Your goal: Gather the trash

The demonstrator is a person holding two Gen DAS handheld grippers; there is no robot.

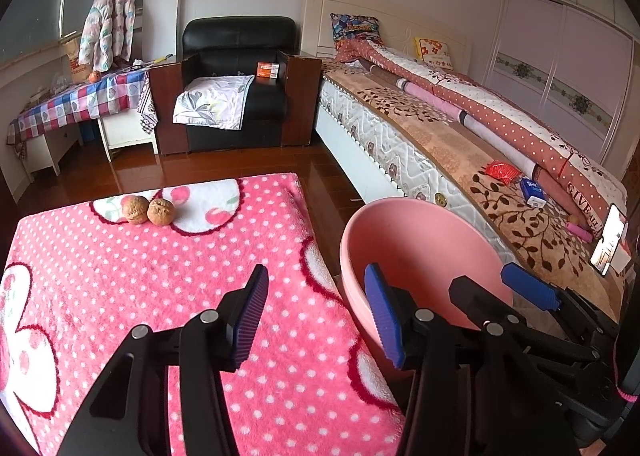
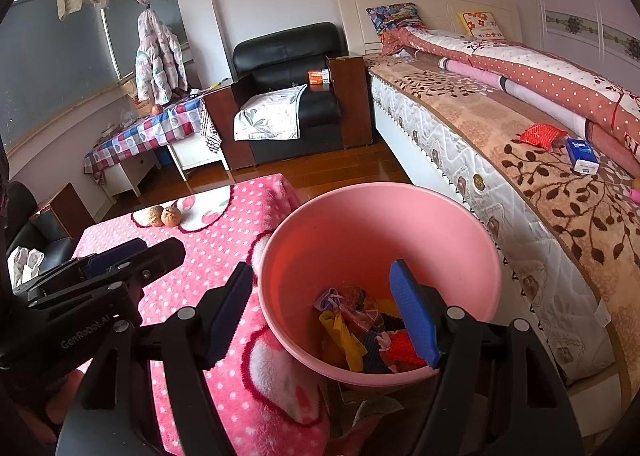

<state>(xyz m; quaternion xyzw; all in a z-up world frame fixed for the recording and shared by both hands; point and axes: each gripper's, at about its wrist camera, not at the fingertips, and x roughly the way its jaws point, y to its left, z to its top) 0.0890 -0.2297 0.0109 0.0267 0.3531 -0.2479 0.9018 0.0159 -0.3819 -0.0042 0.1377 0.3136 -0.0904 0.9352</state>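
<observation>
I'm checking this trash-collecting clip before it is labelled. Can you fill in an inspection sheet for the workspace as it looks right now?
Surface: pink polka-dot blanket, bare where the grippers are.
Job's things: pink basin beside the blanket, holding colourful wrappers.
Clutter: two walnuts at the blanket's far end, touching each other.
Grippers: left gripper open, nothing between its fingers; right gripper open over the basin's near rim, nothing held.
Cables: nothing seen.
Surroundings: bed with a red packet and blue box on it; black armchair; checked table; wood floor.
</observation>
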